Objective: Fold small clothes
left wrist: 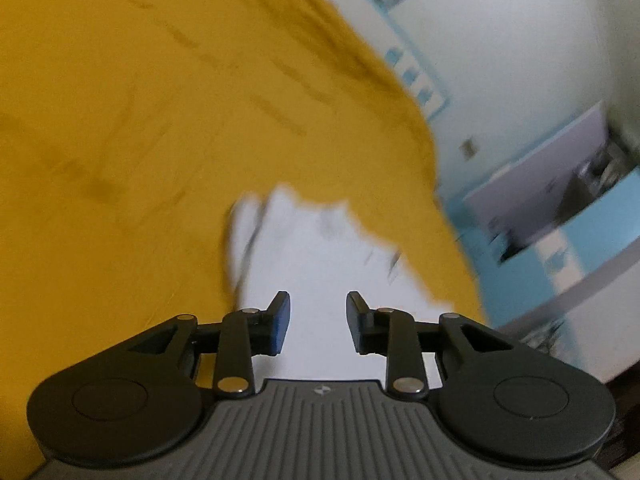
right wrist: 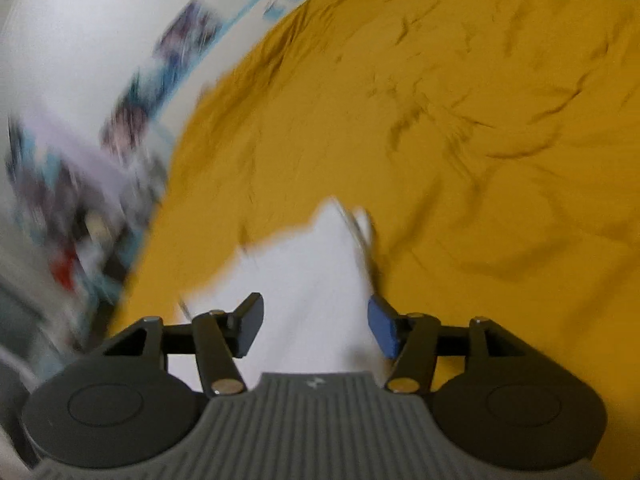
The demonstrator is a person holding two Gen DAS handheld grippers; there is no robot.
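A small white garment (left wrist: 312,256) lies on a mustard-yellow sheet (left wrist: 120,140). In the left wrist view my left gripper (left wrist: 318,322) is open, its fingers apart just above the near part of the white cloth, holding nothing. In the right wrist view the same white garment (right wrist: 316,280) runs from the middle down between the fingers. My right gripper (right wrist: 316,326) is open wide above it, its fingers spread to either side of the cloth. Both views are blurred by motion.
The yellow sheet (right wrist: 440,120) covers a bed and is wrinkled. Its edge runs along the right of the left view and the left of the right view. Beyond it are white and light-blue walls (left wrist: 520,60) with pictures and blurred furniture (right wrist: 60,220).
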